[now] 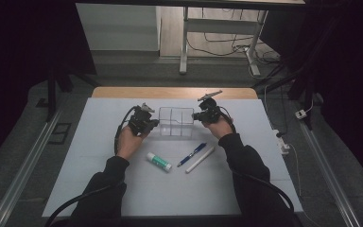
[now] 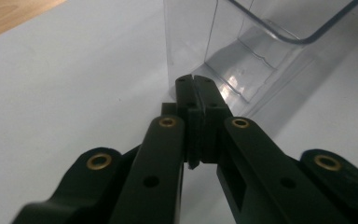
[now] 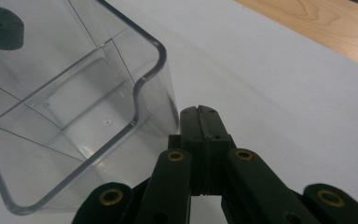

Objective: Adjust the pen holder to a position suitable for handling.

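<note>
A clear plastic box (image 1: 176, 121) with inner dividers stands on the white table cover. My left gripper (image 1: 155, 122) sits at its left wall, jaws pressed together with nothing between them; in the left gripper view the tips (image 2: 195, 79) point at the box's lower corner (image 2: 242, 56). At the right wall is my right gripper (image 1: 196, 116), also shut and empty. In the right gripper view its tips (image 3: 198, 111) rest beside the box's corner (image 3: 154, 84).
Nearer the person lie a glue stick (image 1: 159, 161), a blue pen (image 1: 192, 154) and a white stick (image 1: 200, 159). The white cover (image 1: 99, 156) ends at a wooden strip (image 1: 170, 92) at the far side. Beyond stand table legs and cables.
</note>
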The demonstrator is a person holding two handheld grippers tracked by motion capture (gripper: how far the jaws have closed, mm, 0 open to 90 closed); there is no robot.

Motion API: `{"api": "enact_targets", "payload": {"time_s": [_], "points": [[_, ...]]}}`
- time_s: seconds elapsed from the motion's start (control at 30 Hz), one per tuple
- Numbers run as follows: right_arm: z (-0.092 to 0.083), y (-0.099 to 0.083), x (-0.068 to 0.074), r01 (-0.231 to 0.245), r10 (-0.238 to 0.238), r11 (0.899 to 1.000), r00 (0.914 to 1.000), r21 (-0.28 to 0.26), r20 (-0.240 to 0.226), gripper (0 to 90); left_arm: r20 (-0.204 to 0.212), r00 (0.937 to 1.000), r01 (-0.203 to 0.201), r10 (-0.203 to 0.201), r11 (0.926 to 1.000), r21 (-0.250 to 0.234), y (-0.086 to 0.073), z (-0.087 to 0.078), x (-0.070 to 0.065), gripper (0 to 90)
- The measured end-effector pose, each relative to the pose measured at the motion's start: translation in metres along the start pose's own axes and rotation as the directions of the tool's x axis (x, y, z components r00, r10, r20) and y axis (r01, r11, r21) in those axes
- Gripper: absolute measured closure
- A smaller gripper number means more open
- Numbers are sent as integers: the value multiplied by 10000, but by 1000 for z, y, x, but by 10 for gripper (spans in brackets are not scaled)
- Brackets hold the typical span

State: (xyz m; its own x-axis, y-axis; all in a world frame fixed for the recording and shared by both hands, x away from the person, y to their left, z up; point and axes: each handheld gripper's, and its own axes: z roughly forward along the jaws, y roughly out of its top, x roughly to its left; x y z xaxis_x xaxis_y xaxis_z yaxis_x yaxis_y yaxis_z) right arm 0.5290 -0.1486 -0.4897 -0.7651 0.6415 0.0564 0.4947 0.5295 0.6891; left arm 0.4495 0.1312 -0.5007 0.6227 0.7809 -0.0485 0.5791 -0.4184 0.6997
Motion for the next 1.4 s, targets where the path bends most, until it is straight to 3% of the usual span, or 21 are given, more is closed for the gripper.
{"api": "enact_targets", "payload": {"time_s": [0.37, 0.8, 1.3, 1.4], "points": [[-5, -7, 8, 46, -45, 10000, 9998, 36, -200, 895, 203, 9997, 96, -98, 9999, 111, -8, -8, -8, 885], [-11, -12, 24, 392, -383, 9990, 9984, 231, -417, 895, 270, 9995, -172, 159, 9987, 477, -19, -23, -19, 884], [-16, -18, 32, 493, -477, 9985, 9970, 258, -610, 893, 419, 9991, 93, -111, 9990, 442, -26, -29, -23, 877], [-23, -16, 32, 577, -574, 9983, 9979, 92, -303, 815, 438, 9990, 70, -83, 9995, 302, -26, -34, -22, 812]]}}
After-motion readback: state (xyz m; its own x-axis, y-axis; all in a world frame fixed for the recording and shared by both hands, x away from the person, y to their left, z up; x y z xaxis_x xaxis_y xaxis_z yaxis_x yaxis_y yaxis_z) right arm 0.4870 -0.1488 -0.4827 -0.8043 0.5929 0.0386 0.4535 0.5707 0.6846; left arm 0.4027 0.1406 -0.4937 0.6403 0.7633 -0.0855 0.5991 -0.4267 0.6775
